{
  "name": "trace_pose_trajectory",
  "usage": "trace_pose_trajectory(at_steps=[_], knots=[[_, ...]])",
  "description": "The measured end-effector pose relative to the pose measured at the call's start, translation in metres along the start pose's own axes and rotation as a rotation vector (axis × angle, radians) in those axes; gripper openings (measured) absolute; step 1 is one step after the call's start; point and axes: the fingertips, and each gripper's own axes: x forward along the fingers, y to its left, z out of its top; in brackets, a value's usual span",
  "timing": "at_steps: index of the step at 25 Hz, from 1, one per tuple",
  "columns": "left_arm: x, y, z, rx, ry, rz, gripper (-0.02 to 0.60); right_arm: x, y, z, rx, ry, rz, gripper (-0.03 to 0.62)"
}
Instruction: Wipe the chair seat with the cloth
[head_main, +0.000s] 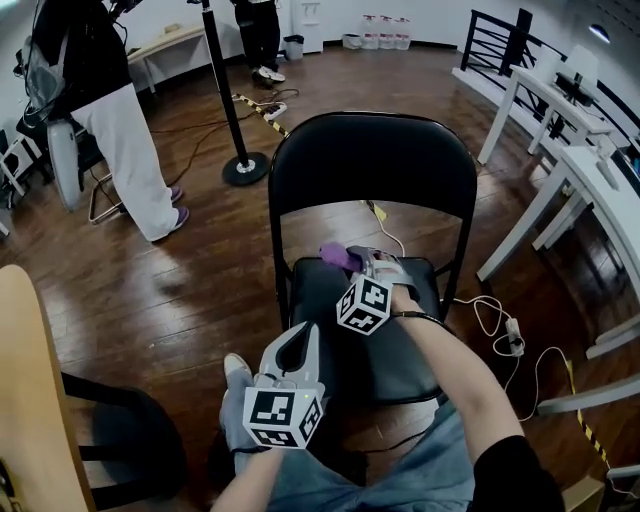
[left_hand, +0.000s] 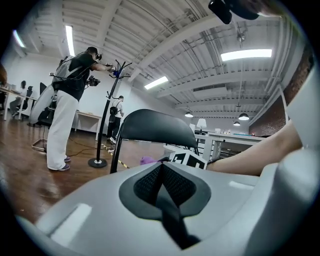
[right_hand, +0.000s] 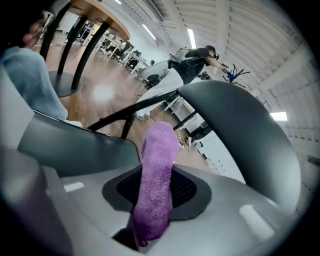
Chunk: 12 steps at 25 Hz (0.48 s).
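Cloth (right_hand: 159, 150) points forward along right claw (right_hand: 154, 192) (clamped).

The left gripper (head_main: 303, 340) hangs low, jaws together and empty; the right arm (head_main: 455, 372) stretches forward, the right gripper (head_main: 362, 262) clamped on the cloth (right_hand: 159, 165).

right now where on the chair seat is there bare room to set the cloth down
Bare: the seat front middle, bordered by the left gripper and the person's forearm. Crowded: the back of the seat under the backrest, where the right gripper holds the purple cloth.
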Motion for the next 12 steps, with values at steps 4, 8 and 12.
trace_pose_trajectory(at_steps=[4,8,12], knots=[[0.016,-0.001,-0.005,-0.005,0.017,-0.009,0.003,0.036,0.002,-0.026,0.01,0.077,0.015,0.112],[0.027,-0.001,-0.02,0.005,0.046,-0.012,0.003,0.054,0.015,-0.046,-0.04,0.121,0.045,0.112],[0.034,-0.005,-0.027,0.019,0.058,-0.017,0.003,0.061,0.022,-0.059,-0.045,0.141,0.067,0.112]])
